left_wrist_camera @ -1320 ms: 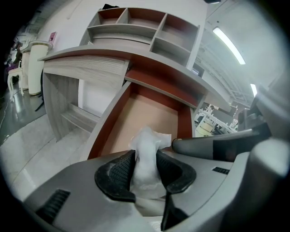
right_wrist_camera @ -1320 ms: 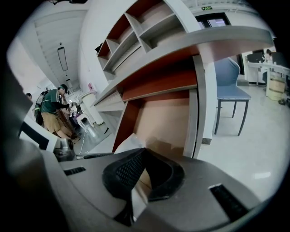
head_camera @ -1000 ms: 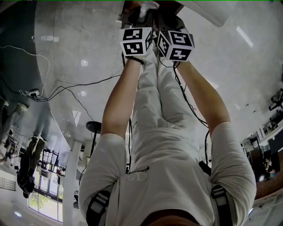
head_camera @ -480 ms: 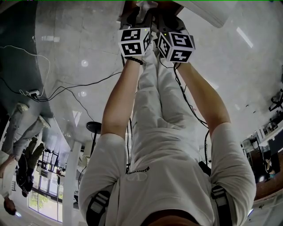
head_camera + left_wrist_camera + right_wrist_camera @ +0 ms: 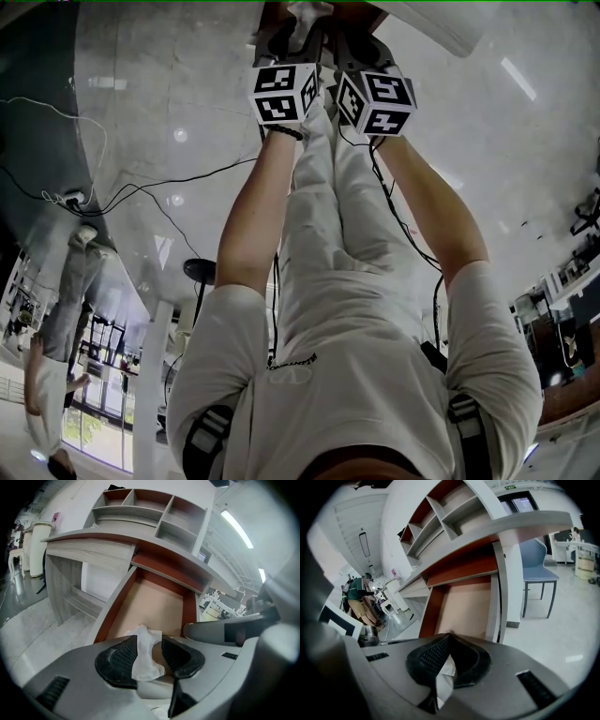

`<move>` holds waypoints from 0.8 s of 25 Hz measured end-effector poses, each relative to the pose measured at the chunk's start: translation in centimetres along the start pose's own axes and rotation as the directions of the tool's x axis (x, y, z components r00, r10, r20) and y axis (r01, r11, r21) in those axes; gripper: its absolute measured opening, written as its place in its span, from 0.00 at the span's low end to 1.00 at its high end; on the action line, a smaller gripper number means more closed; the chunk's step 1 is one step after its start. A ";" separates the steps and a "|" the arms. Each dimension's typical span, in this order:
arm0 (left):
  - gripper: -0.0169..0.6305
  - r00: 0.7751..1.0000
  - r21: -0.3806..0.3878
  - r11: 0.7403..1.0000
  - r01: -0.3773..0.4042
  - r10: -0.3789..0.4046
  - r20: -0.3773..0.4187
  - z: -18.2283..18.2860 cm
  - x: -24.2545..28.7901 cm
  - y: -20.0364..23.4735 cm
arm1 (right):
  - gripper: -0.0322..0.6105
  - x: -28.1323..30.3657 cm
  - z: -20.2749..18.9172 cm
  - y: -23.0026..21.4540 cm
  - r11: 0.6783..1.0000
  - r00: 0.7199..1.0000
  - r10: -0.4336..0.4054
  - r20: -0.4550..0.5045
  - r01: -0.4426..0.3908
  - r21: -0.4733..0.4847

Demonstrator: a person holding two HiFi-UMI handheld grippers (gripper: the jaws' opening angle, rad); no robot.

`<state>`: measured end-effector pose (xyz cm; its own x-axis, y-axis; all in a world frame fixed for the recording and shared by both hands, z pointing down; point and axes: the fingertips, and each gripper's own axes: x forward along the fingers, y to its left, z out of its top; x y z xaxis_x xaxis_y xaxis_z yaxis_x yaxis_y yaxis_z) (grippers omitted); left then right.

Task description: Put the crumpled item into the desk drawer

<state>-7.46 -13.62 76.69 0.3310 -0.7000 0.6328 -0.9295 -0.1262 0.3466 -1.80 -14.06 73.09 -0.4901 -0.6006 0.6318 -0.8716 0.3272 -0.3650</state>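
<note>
The white crumpled tissue [image 5: 145,658] stands between the jaws of my left gripper [image 5: 150,639]. It leans on the left pad [image 5: 119,658], with a gap to the right one. These jaws have just been opening and now stand open. Beyond them lies the pulled-out desk drawer [image 5: 154,602], its tan floor bare. My right gripper [image 5: 449,634] is beside it, tips touching, shut, above the same drawer [image 5: 468,604]. A white scrap [image 5: 444,673] shows behind those tips; I cannot tell what it is. In the head view the left gripper [image 5: 284,33] and right gripper [image 5: 361,42] sit side by side at the top.
The grey desk [image 5: 89,543] carries a shelf unit [image 5: 140,508] above the drawer. A blue chair [image 5: 536,569] stands right of the desk. Cables [image 5: 141,187] run over the glossy floor. A bystander [image 5: 52,394] is at the far left, and another person [image 5: 361,597] is in the background.
Both grippers stay where they were. In the head view the bystander at the left edge has walked along the floor.
</note>
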 end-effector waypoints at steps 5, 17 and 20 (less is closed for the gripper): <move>0.23 0.999 0.019 1.000 -0.001 0.000 0.034 1.2 -1.1 -0.7 | 0.05 -1.2 0.8 -0.1 1.000 1.000 0.005 0.007 -0.005 -0.005; 0.03 0.994 0.032 0.999 -0.024 0.021 0.107 5.9 -8.0 -2.7 | 0.05 -7.8 4.4 2.2 1.000 0.999 0.016 0.040 -0.015 -0.017; 0.03 0.990 0.030 0.999 -0.014 0.009 0.141 8.3 -11.3 -3.5 | 0.05 -11.1 6.7 3.5 0.999 0.997 0.046 0.066 -0.044 -0.029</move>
<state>-9.32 -11.08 62.55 0.2960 -0.7931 0.5323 -0.9384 -0.1375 0.3169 0.65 -11.11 60.25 -0.5277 -0.6316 0.5680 -0.8491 0.3743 -0.3726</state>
